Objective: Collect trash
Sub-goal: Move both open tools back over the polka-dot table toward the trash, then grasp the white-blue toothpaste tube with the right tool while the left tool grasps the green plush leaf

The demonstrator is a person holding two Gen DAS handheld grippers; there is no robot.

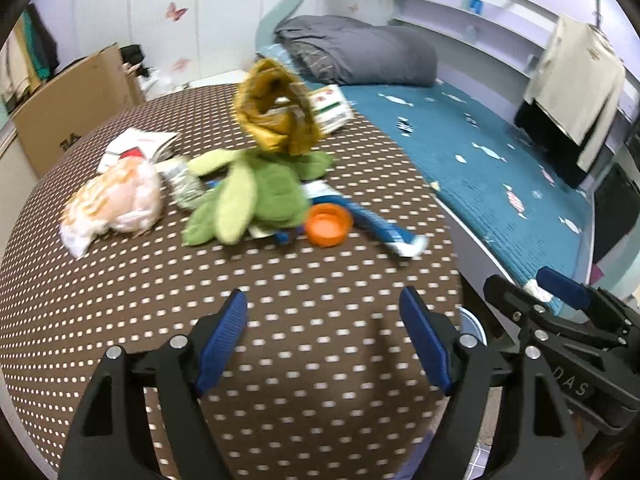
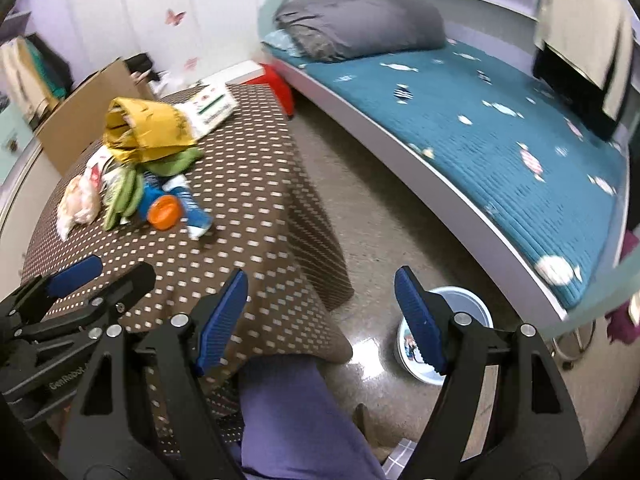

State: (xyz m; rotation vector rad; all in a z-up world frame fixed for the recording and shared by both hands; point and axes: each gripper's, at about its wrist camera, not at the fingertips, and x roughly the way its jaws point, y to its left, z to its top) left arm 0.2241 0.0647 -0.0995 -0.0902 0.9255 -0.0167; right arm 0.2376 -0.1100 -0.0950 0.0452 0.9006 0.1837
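Both grippers stand wide apart with nothing between their blue pads. Left gripper (image 1: 324, 340) hangs over the near part of a table covered in a brown cloth with pale dots (image 1: 280, 280), its pads clear of the cloth. Right gripper (image 2: 320, 316) hangs off the table's right edge, over the speckled floor (image 2: 360, 184) and a person's purple-clad leg (image 2: 296, 420); in the left wrist view it shows at four o'clock.

From the left gripper, the trash lies in a loose heap at about twelve o'clock, well apart from the pads. A crumpled yellow wrapper (image 1: 276, 108) stands tallest at the far side. Just in front of it lies a green plush toy (image 1: 256, 196), and an orange cap (image 1: 328, 225) rests at the toy's right edge, touching a blue and white wrapper (image 1: 380, 228) that runs toward four o'clock. A wadded pale plastic bag (image 1: 116, 200) lies at ten o'clock, with a white carton (image 1: 138, 146) behind it.

A small white bucket (image 2: 464, 300) stands on the floor beside the right gripper's right finger, near the blue bed (image 2: 500, 140).
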